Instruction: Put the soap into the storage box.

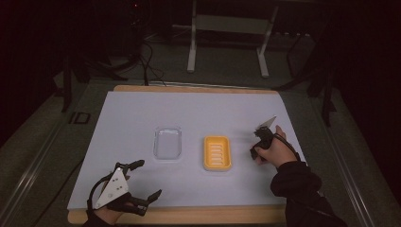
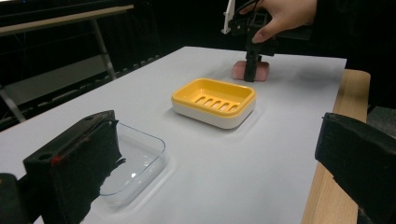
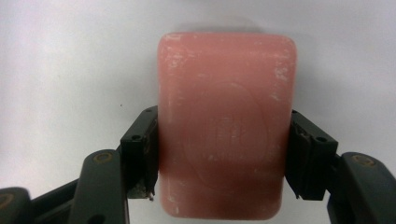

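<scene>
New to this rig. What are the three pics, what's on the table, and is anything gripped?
No robot here: a person holds a two-jaw tool in each hand. The high view looks down on the table; the other two ride on the tools, looking along their jaws. On the white surface lie a clear lid and a yellow soap dish. The right tool has its jaws against both sides of a pink soap bar, which lies on the table. The left tool is open and holds nothing, near the table's front edge.
</scene>
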`<action>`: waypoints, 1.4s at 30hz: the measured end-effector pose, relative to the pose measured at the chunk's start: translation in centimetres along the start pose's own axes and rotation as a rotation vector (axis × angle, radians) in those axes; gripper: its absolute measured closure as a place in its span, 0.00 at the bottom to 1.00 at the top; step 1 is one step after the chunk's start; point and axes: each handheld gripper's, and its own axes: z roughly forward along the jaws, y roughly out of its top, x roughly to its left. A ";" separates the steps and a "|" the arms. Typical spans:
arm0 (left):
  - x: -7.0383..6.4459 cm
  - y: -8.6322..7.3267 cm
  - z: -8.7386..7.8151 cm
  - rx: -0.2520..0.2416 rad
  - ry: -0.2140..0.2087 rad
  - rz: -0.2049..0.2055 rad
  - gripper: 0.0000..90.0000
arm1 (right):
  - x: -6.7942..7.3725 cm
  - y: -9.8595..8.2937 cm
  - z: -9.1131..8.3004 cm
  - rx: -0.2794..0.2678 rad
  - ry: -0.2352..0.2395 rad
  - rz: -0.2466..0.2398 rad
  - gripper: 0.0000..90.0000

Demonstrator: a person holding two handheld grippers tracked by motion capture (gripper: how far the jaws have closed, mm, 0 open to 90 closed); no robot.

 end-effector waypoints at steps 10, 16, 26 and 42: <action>0.0 0.0 0.0 0.000 0.002 0.003 0.01 | 0.1 -0.2 -0.9 -0.003 -0.015 0.050 0.42; 0.0 0.0 0.0 0.001 0.003 0.005 0.01 | 0.4 -0.4 -2.9 -0.047 -0.028 0.077 0.42; 0.0 0.0 0.0 0.000 0.004 0.004 0.01 | 1.8 -0.8 -5.8 -0.084 -0.020 0.099 0.42; 0.0 0.0 0.0 0.000 0.008 0.004 0.01 | 5.7 -0.8 -9.1 -0.136 -0.015 0.089 0.42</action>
